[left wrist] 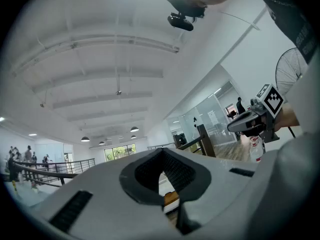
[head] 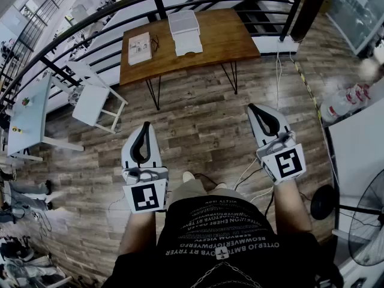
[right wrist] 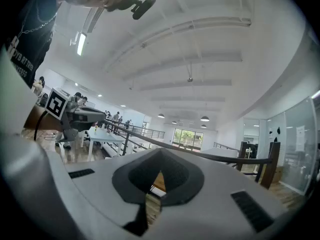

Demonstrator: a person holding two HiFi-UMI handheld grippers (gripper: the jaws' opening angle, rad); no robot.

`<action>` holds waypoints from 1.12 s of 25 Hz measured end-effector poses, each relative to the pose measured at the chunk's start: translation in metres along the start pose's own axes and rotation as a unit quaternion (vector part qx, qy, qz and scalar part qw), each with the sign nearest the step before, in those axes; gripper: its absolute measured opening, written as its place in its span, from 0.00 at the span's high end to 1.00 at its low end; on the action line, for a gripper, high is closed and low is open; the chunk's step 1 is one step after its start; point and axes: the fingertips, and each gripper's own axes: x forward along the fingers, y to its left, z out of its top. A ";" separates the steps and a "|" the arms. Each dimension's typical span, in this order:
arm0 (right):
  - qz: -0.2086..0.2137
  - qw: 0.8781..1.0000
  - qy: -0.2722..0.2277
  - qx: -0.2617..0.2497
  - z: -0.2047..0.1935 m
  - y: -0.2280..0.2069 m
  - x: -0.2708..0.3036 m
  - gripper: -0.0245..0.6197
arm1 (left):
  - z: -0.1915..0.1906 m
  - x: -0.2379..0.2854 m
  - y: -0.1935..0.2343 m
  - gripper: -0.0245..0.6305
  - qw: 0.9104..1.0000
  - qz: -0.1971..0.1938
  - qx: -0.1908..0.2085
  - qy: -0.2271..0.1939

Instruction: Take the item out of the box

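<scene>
Two white hand-held grippers hover low over a brown wood-plank floor in the head view. The left gripper and the right gripper each have their dark-padded jaws together with nothing between them. Both point toward a brown wooden table with black hairpin legs. A white square box sits at the table's far edge near the middle, with a white flap lying just in front of it. A pale flat box lies toward the left end. What either box holds cannot be seen, and both are well apart from the grippers. A black metal railing curves behind the table, and a white chair stands off its left end. In the left gripper view the jaw tips meet, empty, under a white ceiling, with a sliver of brown wood showing through the slot below them. The right gripper shows at that view's right side. In the right gripper view the jaws are likewise closed on nothing, with the railing running behind them and the left gripper at the left.
</scene>
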 end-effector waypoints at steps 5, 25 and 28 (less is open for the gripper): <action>0.008 1.000 0.004 0.006 -0.002 0.002 -0.012 0.97 | 0.004 -0.004 -0.010 0.95 1.000 -0.001 -0.009 0.002; 0.035 0.999 0.007 0.031 -0.014 0.013 -0.003 0.85 | 0.001 -0.005 -0.007 0.96 1.000 0.009 -0.008 0.009; 0.037 0.999 0.010 0.038 -0.016 0.012 0.011 0.82 | -0.009 0.006 -0.001 0.96 1.000 -0.005 -0.016 0.018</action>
